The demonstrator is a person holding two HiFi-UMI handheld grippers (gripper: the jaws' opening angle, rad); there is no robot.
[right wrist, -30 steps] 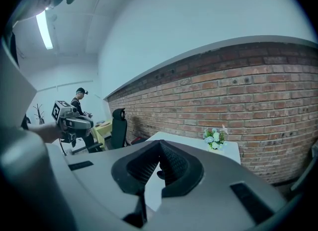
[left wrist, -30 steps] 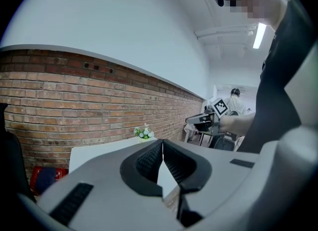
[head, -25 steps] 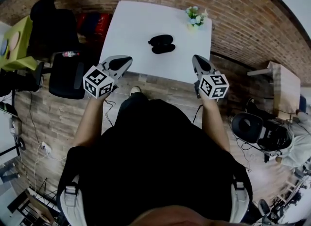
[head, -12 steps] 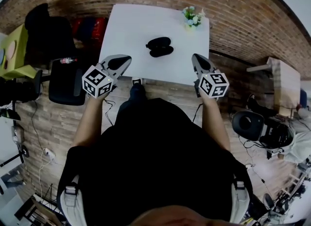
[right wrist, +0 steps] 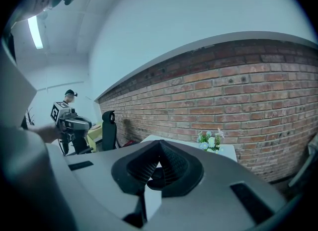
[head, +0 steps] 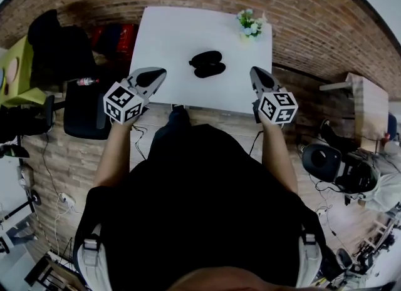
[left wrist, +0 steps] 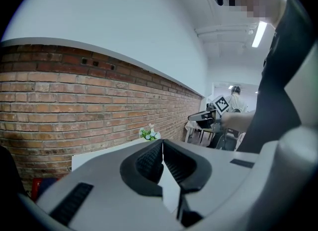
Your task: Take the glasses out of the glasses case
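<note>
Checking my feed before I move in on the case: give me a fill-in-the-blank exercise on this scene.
1. The black glasses case lies on the ___ table.
2. The small bunch of flowers stands at the table's far ___ corner.
3. The left gripper and the right gripper both have their jaws ___, with nothing between them.
4. Behind the table runs a ___ wall.

Missing words: white; right; shut; brick

light: even, indoor, ceiling tube (left wrist: pixel 259 34) | shadows: soft | edges: fisheye-bent, dark corners | focus: mild blur
</note>
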